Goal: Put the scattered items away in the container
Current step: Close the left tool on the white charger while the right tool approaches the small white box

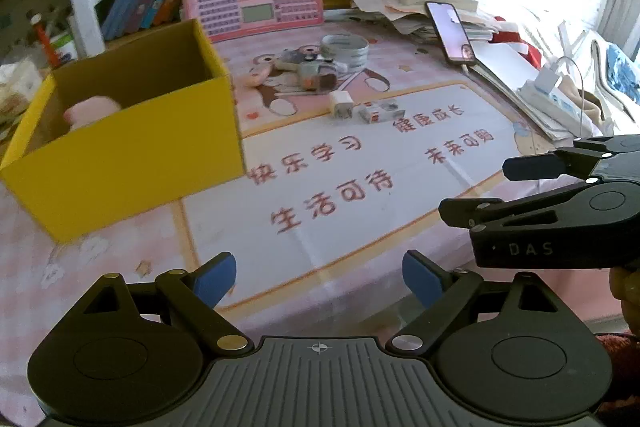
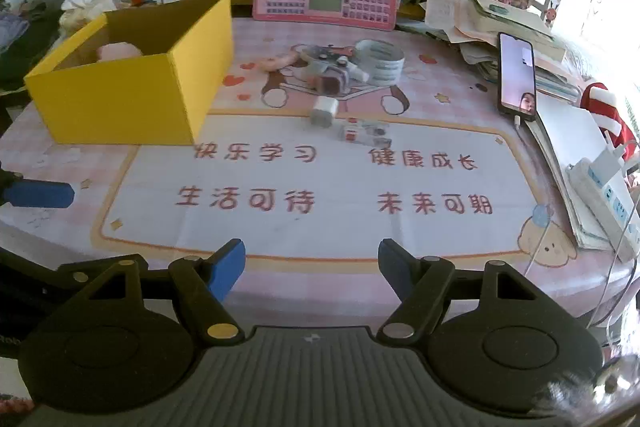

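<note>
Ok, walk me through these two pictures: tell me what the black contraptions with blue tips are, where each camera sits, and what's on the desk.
No robot here: a person holds a two-finger gripper in each hand, with a camera on each looking along its fingers. One picture is from the left gripper, the other from the right gripper. Both are open and hold nothing. On the pink desk mat stands a yellow box with something pink already inside. Still scattered: a white charger plug, a tape roll, and a few small items too blurred to name. A phone leans at the right.
</note>
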The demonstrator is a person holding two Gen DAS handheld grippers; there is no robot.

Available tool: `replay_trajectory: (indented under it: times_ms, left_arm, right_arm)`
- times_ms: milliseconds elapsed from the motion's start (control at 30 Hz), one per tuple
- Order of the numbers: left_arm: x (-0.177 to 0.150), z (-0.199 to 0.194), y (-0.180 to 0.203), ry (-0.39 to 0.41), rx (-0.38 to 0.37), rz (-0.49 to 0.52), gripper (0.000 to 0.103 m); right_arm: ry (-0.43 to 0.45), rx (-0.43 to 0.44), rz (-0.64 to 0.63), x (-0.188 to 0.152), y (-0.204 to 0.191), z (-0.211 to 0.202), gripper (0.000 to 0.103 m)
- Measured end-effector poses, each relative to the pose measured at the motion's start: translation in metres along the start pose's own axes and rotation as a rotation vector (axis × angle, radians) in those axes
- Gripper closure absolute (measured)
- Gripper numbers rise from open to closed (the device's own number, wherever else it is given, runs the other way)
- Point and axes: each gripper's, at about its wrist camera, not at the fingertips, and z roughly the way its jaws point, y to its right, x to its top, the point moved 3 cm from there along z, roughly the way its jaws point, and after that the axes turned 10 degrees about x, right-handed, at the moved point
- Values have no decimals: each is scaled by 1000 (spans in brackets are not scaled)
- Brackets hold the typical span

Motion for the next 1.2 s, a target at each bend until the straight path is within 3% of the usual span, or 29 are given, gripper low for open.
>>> replay_trajectory:
  times_ms: [333, 667, 1200]
  left_arm:
    - [39, 37, 35, 7, -41, 54, 18]
    - [75, 75, 51, 16, 31, 65, 18]
    - [106, 121, 52, -13, 151, 46, 19]
  right_arm:
    - [1, -15, 28, 26, 52, 20, 33]
    - [-9, 37, 37, 55, 92, 59, 34]
    - [-61, 146, 36, 99, 110, 142, 39]
